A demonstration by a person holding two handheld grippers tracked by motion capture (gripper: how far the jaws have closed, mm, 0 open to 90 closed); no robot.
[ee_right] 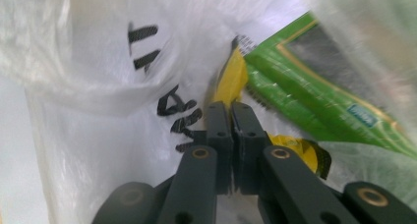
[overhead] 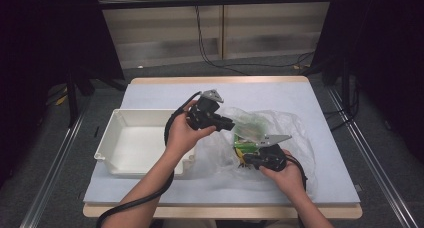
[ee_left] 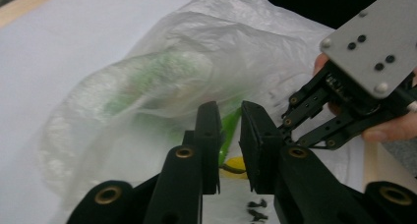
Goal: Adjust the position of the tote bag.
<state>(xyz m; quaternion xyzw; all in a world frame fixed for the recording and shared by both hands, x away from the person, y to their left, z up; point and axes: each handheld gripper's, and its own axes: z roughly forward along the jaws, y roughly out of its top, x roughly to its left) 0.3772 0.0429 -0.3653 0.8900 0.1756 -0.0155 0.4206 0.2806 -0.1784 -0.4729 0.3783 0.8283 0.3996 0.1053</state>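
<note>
Table (overhead: 320, 118): one plastic bag (overhead: 287, 125), one tray (overhead: 117, 138), two hand-held grippers.

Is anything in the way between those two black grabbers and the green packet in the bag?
Yes. The thin plastic bag wraps the green packet. The right gripper is shut on the bag's film just short of the packet; the left gripper has only the film before it.

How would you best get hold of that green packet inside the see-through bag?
Probably by the green packet's near corner, at its yellow edge, coming in from the person's side through the plastic bag's mouth. The packet lies flat, so only a thin edge fits between the jaws. The right hand-held gripper, shut, is already there; whether it pinches film or packet is unclear.
</note>
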